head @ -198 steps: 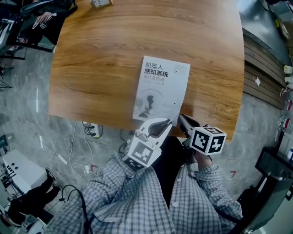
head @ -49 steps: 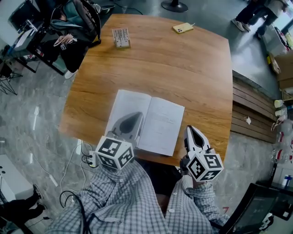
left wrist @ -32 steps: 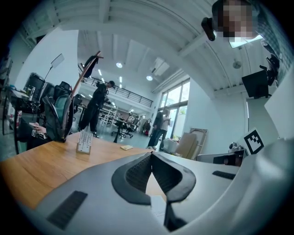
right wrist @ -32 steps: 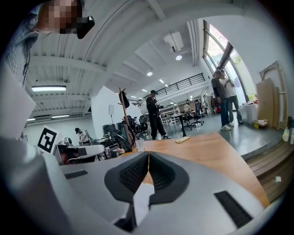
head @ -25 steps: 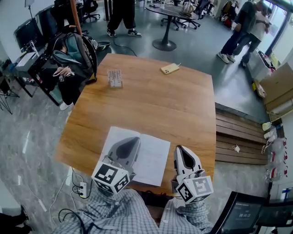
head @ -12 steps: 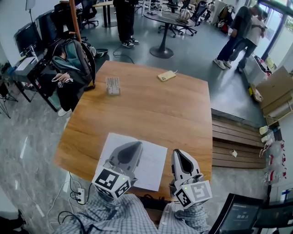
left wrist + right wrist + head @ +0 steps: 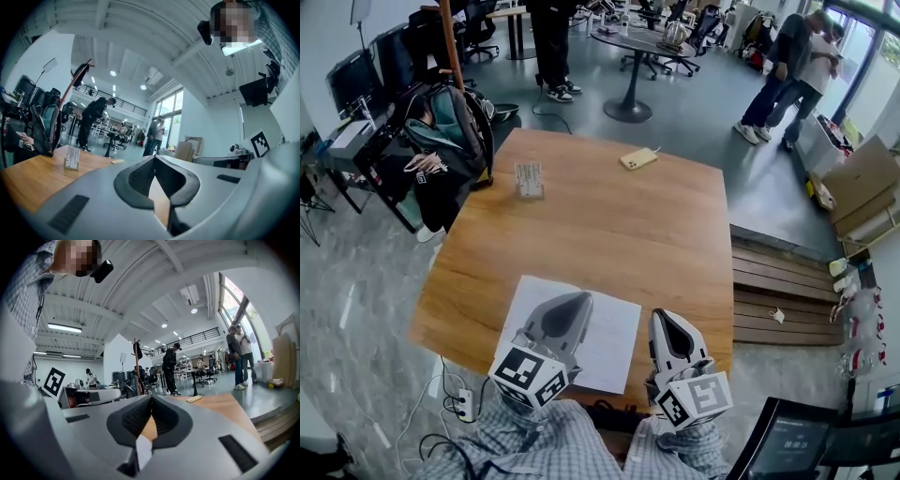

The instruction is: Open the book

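Note:
The book [image 7: 615, 343] lies open, white pages up, at the near edge of the wooden table [image 7: 609, 225]. My left gripper [image 7: 581, 297] hovers over the book's left page and hides part of it; its jaws are shut with nothing between them. Just right of the book, over the table's near edge, my right gripper [image 7: 659, 314] is also shut and empty. In the left gripper view the left gripper's [image 7: 154, 158] tips meet, with bare tabletop beyond. In the right gripper view the right gripper's [image 7: 151, 397] tips meet too.
A yellow phone [image 7: 638, 158] lies at the table's far edge and a small white rack [image 7: 528, 179] stands at the far left. A chair with a backpack [image 7: 450, 117] is at the left, low wooden steps [image 7: 773, 300] at the right. People stand at the back.
The book, closed in the earliest frame, lies open. Over the last second both grippers have stayed where they were; the head view has tilted up slightly.

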Action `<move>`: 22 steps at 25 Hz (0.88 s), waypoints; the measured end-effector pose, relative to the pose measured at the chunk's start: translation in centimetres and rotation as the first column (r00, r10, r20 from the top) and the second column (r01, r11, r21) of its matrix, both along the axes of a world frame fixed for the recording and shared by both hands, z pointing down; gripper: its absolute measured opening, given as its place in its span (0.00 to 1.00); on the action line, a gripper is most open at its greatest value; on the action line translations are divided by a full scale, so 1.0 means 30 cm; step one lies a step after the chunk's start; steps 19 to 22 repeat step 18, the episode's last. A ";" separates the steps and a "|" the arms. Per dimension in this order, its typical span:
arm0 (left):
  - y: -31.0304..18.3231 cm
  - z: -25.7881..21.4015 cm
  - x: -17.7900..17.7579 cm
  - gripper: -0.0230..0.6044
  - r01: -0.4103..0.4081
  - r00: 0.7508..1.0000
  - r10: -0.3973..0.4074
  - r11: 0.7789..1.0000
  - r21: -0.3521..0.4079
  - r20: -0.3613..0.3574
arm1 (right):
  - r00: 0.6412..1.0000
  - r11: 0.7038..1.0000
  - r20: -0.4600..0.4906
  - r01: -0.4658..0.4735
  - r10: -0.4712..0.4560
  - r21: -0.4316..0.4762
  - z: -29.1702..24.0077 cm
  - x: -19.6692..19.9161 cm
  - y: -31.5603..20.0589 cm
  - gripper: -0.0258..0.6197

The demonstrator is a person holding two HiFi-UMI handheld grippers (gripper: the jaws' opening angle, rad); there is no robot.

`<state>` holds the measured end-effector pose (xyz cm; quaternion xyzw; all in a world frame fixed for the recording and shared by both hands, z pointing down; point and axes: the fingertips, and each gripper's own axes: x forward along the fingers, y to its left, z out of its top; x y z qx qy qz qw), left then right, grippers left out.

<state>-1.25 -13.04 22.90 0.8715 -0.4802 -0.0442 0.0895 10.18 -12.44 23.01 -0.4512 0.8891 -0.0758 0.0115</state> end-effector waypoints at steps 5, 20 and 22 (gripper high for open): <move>0.001 0.004 0.006 0.05 -0.002 1.000 0.002 1.000 -0.003 -0.002 | 1.000 1.000 0.001 0.004 -0.004 -0.003 0.006 -0.003 0.001 0.07; -0.001 0.021 0.016 0.05 -0.011 1.000 0.011 1.000 -0.012 0.021 | 1.000 1.000 -0.005 0.003 -0.003 -0.008 0.013 -0.008 -0.001 0.07; -0.001 0.021 0.016 0.05 -0.011 1.000 0.011 1.000 -0.012 0.021 | 1.000 1.000 -0.005 0.003 -0.003 -0.008 0.013 -0.008 -0.001 0.07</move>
